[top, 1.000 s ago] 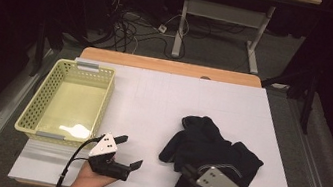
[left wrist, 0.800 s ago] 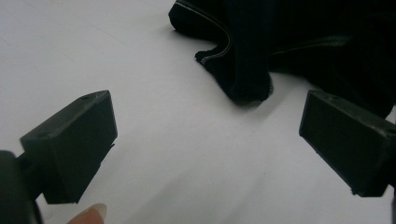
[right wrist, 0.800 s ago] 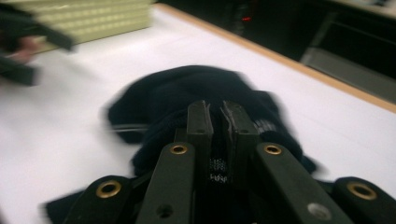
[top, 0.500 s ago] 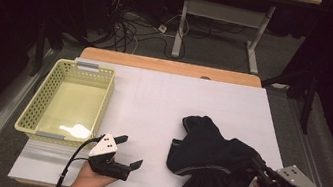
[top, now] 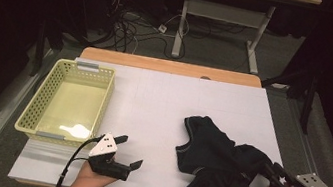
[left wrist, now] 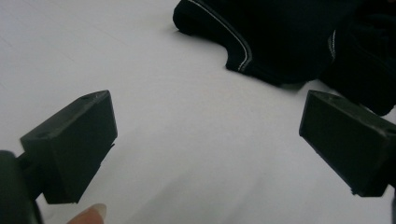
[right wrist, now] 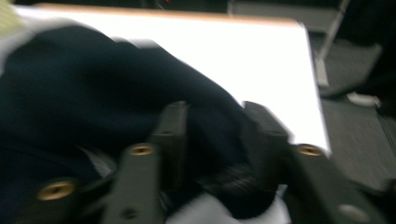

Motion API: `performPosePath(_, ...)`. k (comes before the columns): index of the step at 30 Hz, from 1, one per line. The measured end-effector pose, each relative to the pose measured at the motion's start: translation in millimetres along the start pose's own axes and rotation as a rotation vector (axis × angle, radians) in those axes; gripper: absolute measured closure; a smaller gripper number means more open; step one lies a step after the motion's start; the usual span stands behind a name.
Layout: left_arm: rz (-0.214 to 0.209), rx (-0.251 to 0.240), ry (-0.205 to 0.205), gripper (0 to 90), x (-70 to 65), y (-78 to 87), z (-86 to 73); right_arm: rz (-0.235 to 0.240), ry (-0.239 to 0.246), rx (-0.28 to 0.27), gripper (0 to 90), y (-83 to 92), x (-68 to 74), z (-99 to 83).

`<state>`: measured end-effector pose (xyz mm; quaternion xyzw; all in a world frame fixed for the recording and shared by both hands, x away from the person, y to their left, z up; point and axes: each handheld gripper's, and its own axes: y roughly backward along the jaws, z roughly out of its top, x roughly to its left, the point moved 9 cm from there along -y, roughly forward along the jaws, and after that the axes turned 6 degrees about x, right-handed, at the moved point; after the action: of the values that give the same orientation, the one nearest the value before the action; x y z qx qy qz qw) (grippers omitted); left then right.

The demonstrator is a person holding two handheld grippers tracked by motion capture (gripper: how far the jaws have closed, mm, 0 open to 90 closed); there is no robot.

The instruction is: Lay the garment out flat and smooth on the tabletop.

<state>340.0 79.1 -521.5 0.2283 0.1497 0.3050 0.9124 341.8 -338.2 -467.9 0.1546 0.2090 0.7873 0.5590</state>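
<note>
A dark garment is seen crumpled at the near right of the white table in the high view. The right gripper has just been opening, cloth between its jaws in its own blurred view. The left gripper, wide open and empty, is held near the front edge; open room lies left of the garment, up to the yellow basket.

Looks like a lab recording setup: white worktop under a spotlight, dark room, tangled cables on grey carpet, bare desk frame behind.
</note>
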Motion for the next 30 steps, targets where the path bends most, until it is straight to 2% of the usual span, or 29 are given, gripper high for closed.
performPosePath(4, -0.001, 0.001, 0.001, 3.6, 0.1, 0.0, 0.0, 0.063, 0.095, -0.067, 50.5, 12.5, 44.3, 26.6)
performPosePath(5, -0.001, 0.001, 0.0, 3.5, 0.0, -0.1, 0.0, 0.085, 0.126, -0.076, 49.1, 13.6, 57.0, 30.7)
performPosePath(7, 0.0, 0.0, 0.0, 3.6, 0.0, 0.0, 0.0, 0.158, 0.174, -0.072, 40.5, 9.5, 85.1, 32.4)
performPosePath(9, 0.0, -0.001, 0.0, 3.6, -0.1, 0.0, 0.0, 0.233, 0.2, -0.009, 28.8, -4.2, 110.4, 24.8)
performPosePath(10, 0.0, -0.001, -0.001, 3.6, -0.1, 0.1, 0.0, 0.245, 0.22, 0.038, 24.3, -13.8, 119.6, 18.4)
performPosePath(11, 0.001, -0.001, -0.002, 3.5, -0.1, 0.1, 0.0, 0.231, 0.245, 0.078, 21.3, -23.8, 124.5, 11.8)
performPosePath(14, 0.005, -0.005, -0.004, 3.6, -0.3, 0.5, 0.0, 0.229, 0.264, 0.173, 18.2, -48.8, 131.7, -8.3)
performPosePath(17, 0.007, -0.006, -0.004, 3.5, -0.3, 0.6, 0.0, 0.187, 0.315, 0.214, 23.4, -65.1, 133.8, -25.8)
performPosePath(19, 0.009, -0.006, -0.005, 3.6, -0.3, 0.7, 0.0, 0.139, 0.362, 0.215, 29.1, -69.0, 134.8, -28.7)
performPosePath(21, 0.013, -0.008, -0.005, 3.6, -0.2, 0.9, 0.0, 0.111, 0.376, 0.222, 36.9, -70.2, 135.0, -28.7)
performPosePath(23, 0.017, -0.012, -0.005, 3.8, -0.2, 1.2, 0.1, 0.097, 0.383, 0.214, 52.2, -70.0, 132.4, -27.6)
performPosePath(25, 0.021, -0.016, -0.004, 4.0, -0.1, 1.6, 0.1, 0.109, 0.362, 0.2, 62.4, -69.0, 129.5, -27.1)
performPosePath(30, 0.018, -0.015, -0.001, 4.3, 0.2, 1.5, 0.2, 0.172, 0.313, 0.153, 76.6, -65.4, 128.3, -23.2)
